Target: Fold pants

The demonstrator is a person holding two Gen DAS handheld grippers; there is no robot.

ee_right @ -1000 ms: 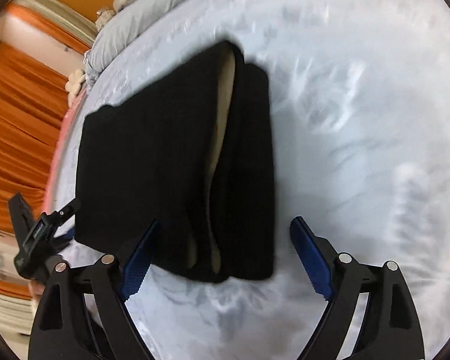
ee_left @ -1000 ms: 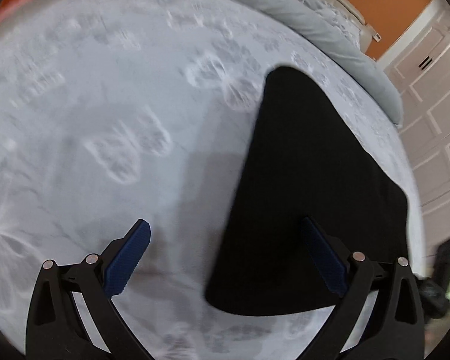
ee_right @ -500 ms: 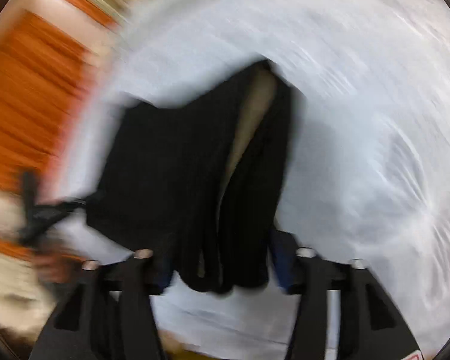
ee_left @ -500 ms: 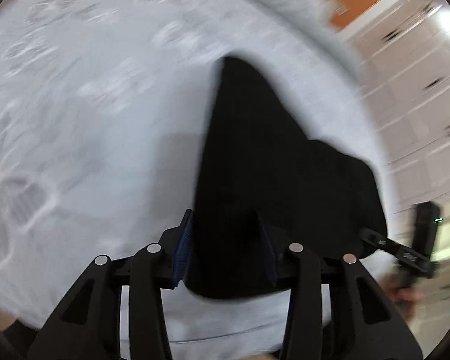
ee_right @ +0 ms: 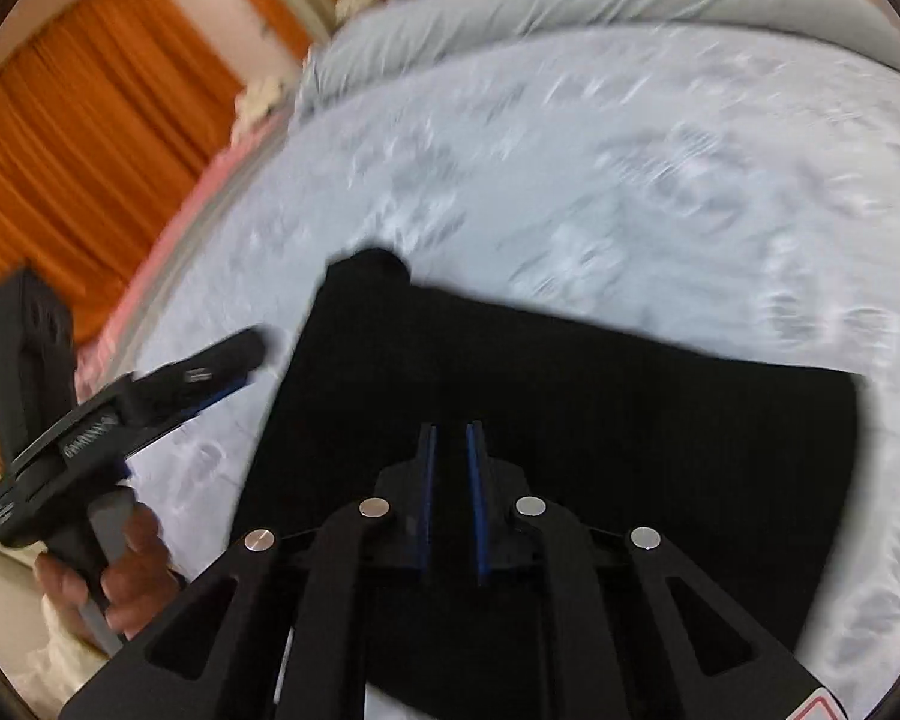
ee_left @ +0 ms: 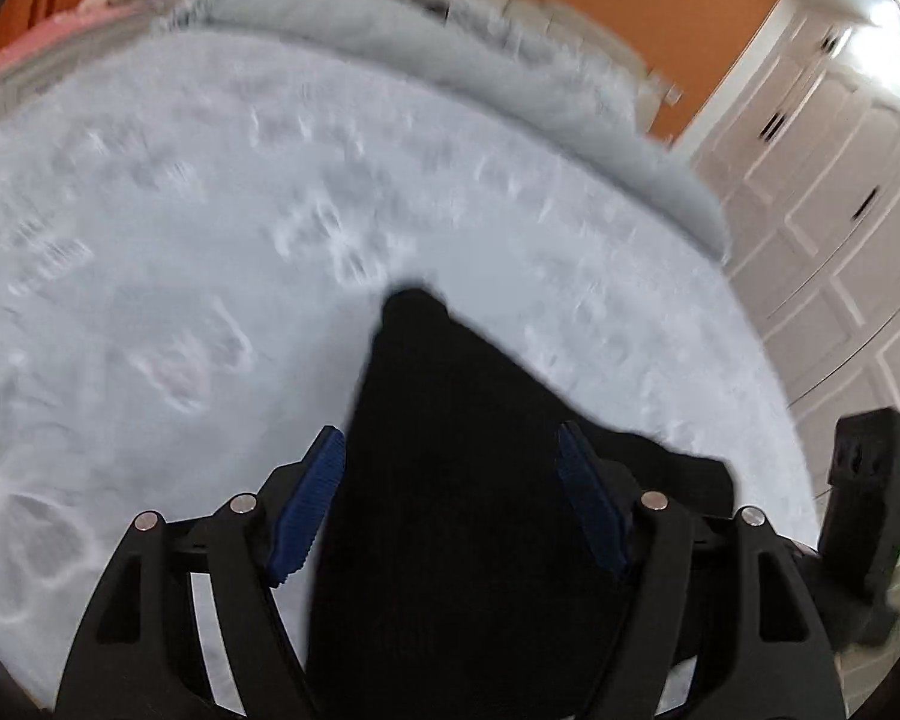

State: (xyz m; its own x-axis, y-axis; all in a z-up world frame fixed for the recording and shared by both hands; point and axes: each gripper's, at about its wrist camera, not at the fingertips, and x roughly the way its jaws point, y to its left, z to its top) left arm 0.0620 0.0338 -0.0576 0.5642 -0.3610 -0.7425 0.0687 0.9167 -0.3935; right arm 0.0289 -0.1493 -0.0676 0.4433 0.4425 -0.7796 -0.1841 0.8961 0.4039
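1. Two grippers over the black pants (ee_left: 450, 480), which lie folded on the bed (ee_left: 150, 240), lower centre of both views.
2. Left gripper (ee_left: 450, 498): jaws opening, cloth between them, pads apparently not pressing.
3. Right gripper (ee_right: 450, 480): jaws closing, nearly clenched; whether it pinches cloth, cannot tell.
4. Risk: one-sided hold. Lifting now would probably skew the fold, drag layers apart, or drop the left edge.

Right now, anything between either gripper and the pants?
Nothing visible. The black pants lie directly between the left gripper's pads, whose jaws are opening and stand clear of the cloth. The right gripper is closing over the pants; whether cloth is pinched can't be told. Around them only bare bedspread.
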